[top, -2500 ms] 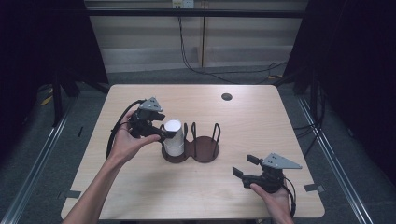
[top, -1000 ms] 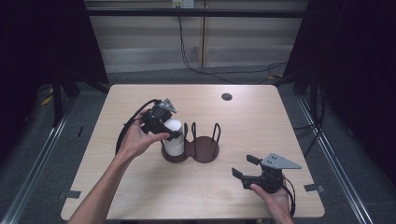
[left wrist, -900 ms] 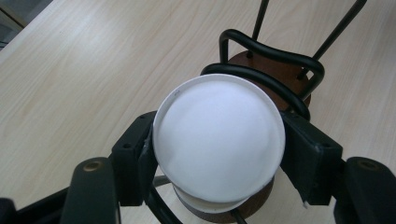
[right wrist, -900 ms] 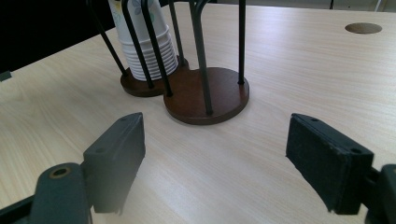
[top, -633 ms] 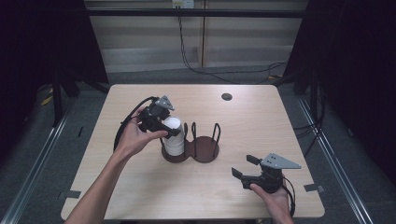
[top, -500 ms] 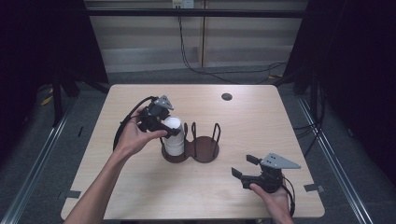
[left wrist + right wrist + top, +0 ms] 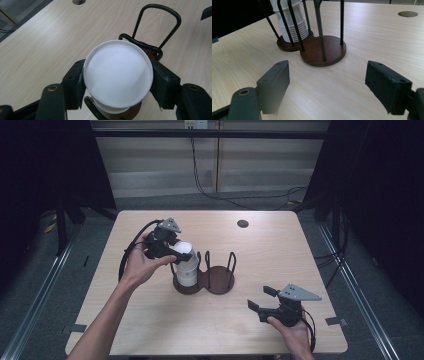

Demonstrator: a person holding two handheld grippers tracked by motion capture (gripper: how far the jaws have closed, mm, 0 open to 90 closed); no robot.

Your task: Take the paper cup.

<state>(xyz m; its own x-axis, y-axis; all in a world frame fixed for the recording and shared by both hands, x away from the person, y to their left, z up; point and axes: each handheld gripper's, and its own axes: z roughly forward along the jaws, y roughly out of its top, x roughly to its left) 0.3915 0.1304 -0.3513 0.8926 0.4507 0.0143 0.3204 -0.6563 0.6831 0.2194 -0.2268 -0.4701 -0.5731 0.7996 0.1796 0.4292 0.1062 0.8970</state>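
2 jaws of left hand-held gripper clamp cup sideways.

We see a light wooden table with rounded corners, its grain running lengthwise. Near its far edge, toward the right, sits a small round dark hole set into the tabletop. Around the table lies a grey floor, with metal rails running along both sides. Small grey tape marks stick to the floor by the table's near corners. Beyond the table stands a pale panelled wall, with a white socket box at its top. Black cables hang down from it and trail across the floor to the right. Dark curtains close in both sides.
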